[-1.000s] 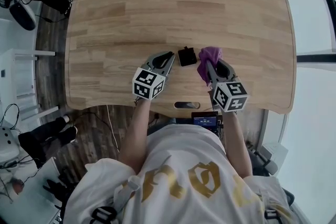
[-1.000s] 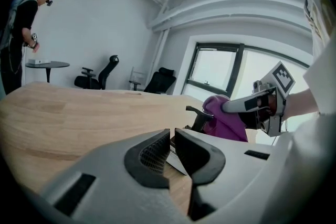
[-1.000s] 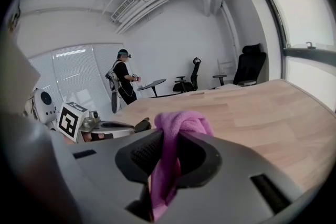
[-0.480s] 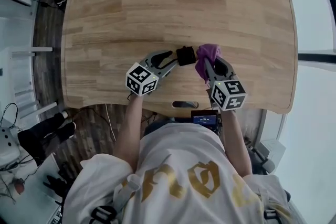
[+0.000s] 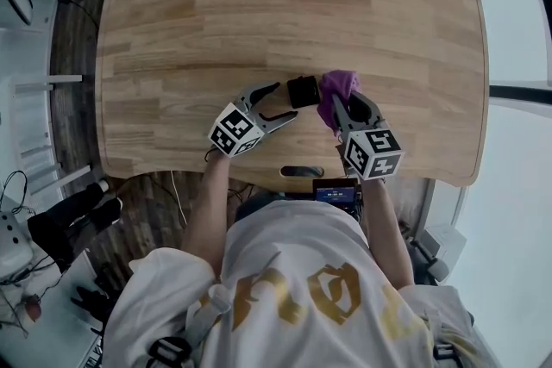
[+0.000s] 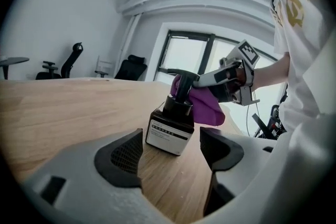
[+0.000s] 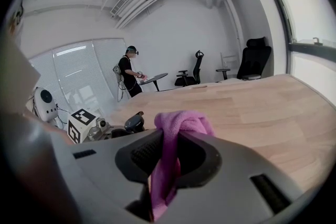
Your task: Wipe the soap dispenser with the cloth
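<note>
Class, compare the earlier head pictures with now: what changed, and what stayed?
The left gripper has just been opening its jaws. Nothing is between them, and the soap dispenser stands just ahead. The right gripper stays shut on the cloth, and the soap dispenser has not moved.

The table [image 5: 172, 30] under the soap dispenser [image 6: 170, 128] is showing pale wood in jointed strips with a smooth, low-sheen finish. The dispenser's dark body is looking faintly glossy, glass or plastic I cannot tell, and it is carrying a matt black plastic pump [image 6: 181, 89] and a white paper-like label [image 6: 167, 136]. Against the dispenser's pump, the cloth [image 6: 207, 107] is looking soft and fuzzy like purple microfibre, and the right gripper [image 7: 169, 155] beside the dispenser is showing smooth matt grey plastic with black, finely ribbed pads [image 7: 142, 157].
</note>
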`<state>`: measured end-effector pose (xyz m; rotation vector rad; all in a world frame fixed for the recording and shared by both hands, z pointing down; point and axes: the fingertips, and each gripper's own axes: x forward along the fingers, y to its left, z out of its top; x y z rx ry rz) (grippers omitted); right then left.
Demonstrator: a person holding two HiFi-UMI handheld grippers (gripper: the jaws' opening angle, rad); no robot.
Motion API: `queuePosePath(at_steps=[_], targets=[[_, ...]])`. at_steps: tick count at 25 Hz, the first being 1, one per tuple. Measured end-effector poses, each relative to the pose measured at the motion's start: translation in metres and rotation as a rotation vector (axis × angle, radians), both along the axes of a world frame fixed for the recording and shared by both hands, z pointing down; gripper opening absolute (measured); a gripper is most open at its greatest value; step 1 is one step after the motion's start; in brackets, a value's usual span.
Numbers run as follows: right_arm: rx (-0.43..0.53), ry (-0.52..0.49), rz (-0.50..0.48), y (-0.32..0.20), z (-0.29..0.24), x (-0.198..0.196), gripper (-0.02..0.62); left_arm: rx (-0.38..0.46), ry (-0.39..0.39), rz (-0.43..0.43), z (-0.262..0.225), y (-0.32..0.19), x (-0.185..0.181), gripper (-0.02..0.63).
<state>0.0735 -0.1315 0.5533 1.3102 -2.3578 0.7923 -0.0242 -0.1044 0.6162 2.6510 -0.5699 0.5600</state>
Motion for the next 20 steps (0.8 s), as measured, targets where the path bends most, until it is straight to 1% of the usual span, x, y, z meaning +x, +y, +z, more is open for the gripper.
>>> queuePosePath(at_steps=[3, 9, 15, 17, 20], targets=[[-0.006, 0.001, -0.005, -0.002, 0.002, -0.001, 0.064, 0.036, -0.020, -0.002, 0.003, -0.005, 0.000, 0.328], [-0.020, -0.009, -0.008, -0.005, 0.004, -0.001, 0.064, 0.116, -0.012, 0.029, -0.002, -0.011, 0.008, 0.357], [-0.028, -0.008, -0.002, -0.009, 0.006, 0.002, 0.064, 0.148, -0.061, 0.103, 0.008, -0.009, 0.017, 0.364], [-0.030, -0.010, -0.001, -0.011, 0.007, 0.003, 0.064, 0.166, -0.061, 0.112, 0.007, -0.011, 0.020, 0.364], [-0.036, -0.012, -0.005, -0.014, 0.009, 0.004, 0.064, 0.165, -0.069, 0.124, 0.011, -0.014, 0.023, 0.364]])
